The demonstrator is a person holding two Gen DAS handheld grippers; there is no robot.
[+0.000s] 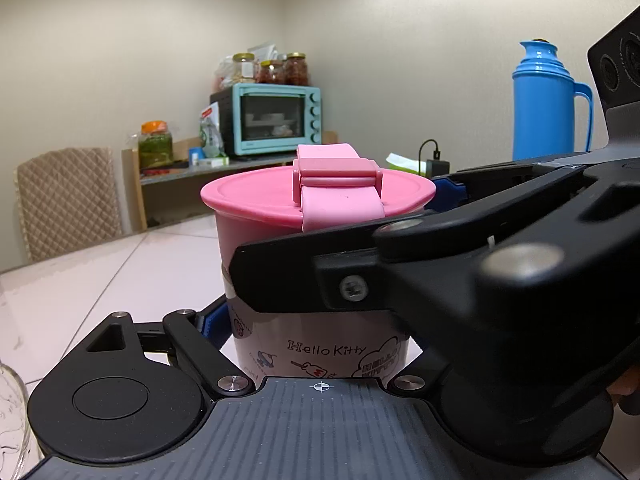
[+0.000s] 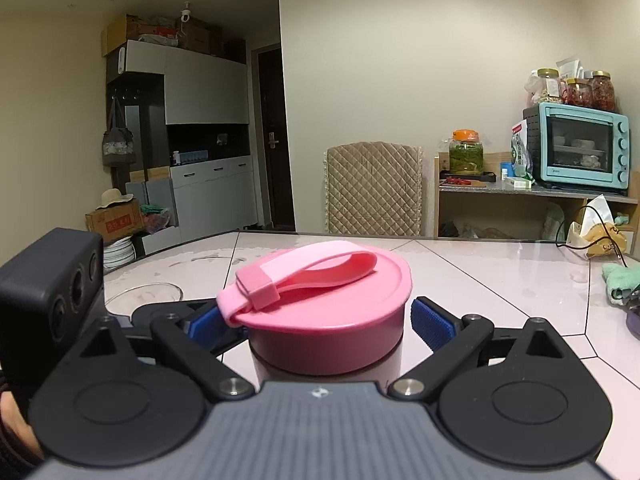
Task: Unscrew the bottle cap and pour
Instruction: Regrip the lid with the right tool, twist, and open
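Observation:
A pink Hello Kitty bottle [image 1: 320, 352] stands upright on the white tiled table [image 1: 100, 280]. Its pink cap [image 1: 260, 200] carries a folded strap [image 2: 304, 268]. My left gripper [image 1: 320, 330] is shut on the bottle's body; its left blue pad [image 1: 212, 320] lies against the wall, and the other finger is hidden. My right gripper [image 2: 316, 316] comes in from the right at cap height. Its blue pads [image 2: 432, 320] sit against opposite sides of the cap [image 2: 328, 320], shut on it. In the left wrist view the right gripper [image 1: 344, 220] crosses in front of the bottle.
A clear glass [image 1: 12, 412] stands at the left of the bottle, its rim [image 2: 144, 292] visible past my fingers. A blue thermos jug [image 1: 548, 108] is on the right. A green cloth [image 2: 620, 280] and a cable lie on the table's right side. A padded chair [image 2: 372, 188] stands behind.

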